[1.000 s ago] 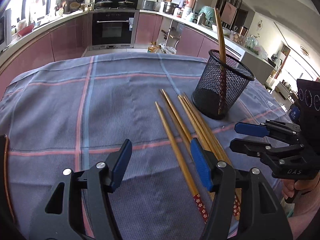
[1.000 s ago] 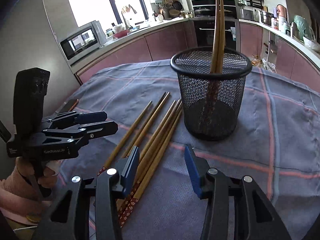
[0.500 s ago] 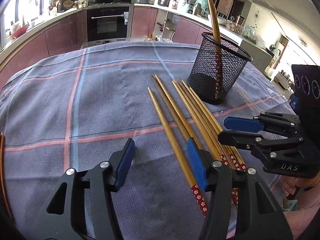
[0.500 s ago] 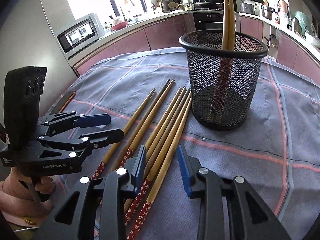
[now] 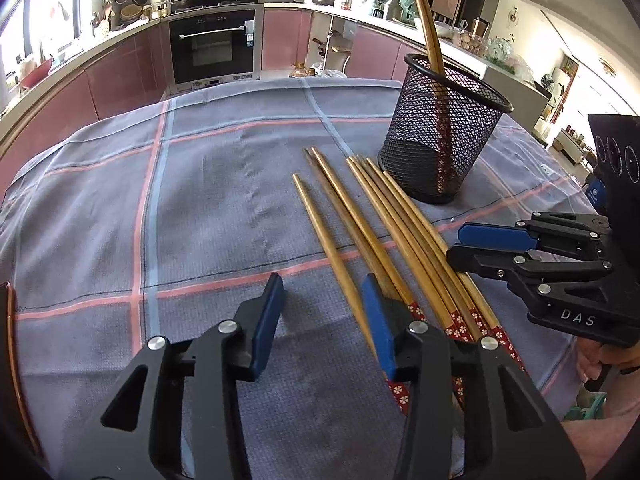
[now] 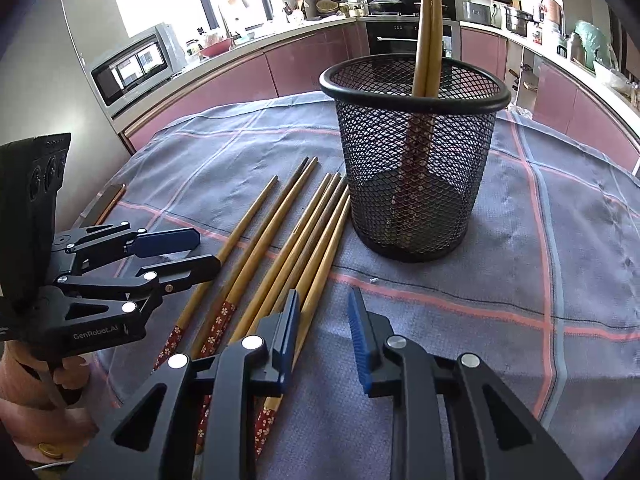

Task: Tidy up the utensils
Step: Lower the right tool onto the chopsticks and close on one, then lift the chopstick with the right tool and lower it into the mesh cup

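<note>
Wooden chopsticks (image 5: 384, 236) lie in a loose fan on the checked grey cloth (image 5: 192, 200), six as far as can be counted, their thin tips toward the cup and their red flowered ends toward the camera. In the left wrist view several of those red ends are hidden under the left gripper (image 5: 322, 308), whose right finger covers them at 5 o'clock, so the full count stays uncertain. In the right wrist view the right gripper (image 6: 323, 312) cuts off the ends of the nearest sticks at 7 o'clock. The black mesh cup (image 6: 414, 152) stands upright on the cloth at 12 o'clock from the right gripper, and two chopsticks (image 6: 429, 32) stand in it, leaning together on the far rim with tops running past the frame edge; through the mesh their lower parts are hard to make out. The left gripper is part open with nothing between its blue pads, the outermost chopstick running just beside its right pad. The right gripper is narrower, its pads also empty, its left pad above the nearest stick. Both sets of jaws have just been closing, and stand visibly narrower than a second ago. The fan on the cloth has not shifted since then.
</note>
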`<action>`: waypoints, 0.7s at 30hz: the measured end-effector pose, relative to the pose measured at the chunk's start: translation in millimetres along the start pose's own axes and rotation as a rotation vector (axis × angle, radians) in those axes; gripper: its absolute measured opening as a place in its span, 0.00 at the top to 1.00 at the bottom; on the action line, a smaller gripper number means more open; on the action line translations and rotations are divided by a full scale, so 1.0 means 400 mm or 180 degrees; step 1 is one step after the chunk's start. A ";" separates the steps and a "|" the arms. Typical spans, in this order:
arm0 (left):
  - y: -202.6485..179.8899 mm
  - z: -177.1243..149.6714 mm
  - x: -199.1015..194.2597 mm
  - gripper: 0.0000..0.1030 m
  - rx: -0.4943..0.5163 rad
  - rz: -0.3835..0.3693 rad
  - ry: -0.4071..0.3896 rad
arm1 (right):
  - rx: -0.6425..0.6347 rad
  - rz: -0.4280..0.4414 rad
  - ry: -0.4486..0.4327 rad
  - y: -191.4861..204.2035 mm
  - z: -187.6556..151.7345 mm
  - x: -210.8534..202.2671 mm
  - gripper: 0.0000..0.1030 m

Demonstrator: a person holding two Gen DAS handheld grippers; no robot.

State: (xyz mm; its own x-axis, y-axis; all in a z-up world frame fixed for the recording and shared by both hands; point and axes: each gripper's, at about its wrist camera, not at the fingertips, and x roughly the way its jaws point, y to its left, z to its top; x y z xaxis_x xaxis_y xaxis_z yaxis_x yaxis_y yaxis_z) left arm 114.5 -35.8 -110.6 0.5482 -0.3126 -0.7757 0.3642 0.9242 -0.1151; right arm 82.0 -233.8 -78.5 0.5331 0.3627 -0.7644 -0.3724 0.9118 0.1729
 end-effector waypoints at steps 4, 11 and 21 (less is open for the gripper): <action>-0.010 0.010 0.011 0.64 0.0065 0.0064 0.0021 | -0.0025 -0.0083 -0.0009 0.006 0.014 0.012 0.78; -0.012 0.029 0.028 0.76 0.0041 0.0106 0.0033 | -0.0064 -0.0197 -0.0004 0.016 0.023 0.032 0.84; -0.006 0.024 0.026 0.91 -0.0139 0.0092 -0.0006 | 0.0175 0.0012 -0.0073 -0.019 0.017 0.012 0.95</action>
State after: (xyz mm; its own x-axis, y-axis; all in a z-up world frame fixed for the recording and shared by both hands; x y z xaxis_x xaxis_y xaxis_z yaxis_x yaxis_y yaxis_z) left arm 126.7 -43.4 -112.5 0.5595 -0.2861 -0.7779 0.3149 0.9415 -0.1198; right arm 92.7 -237.6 -79.4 0.5492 0.3699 -0.7493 -0.3325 0.9194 0.2102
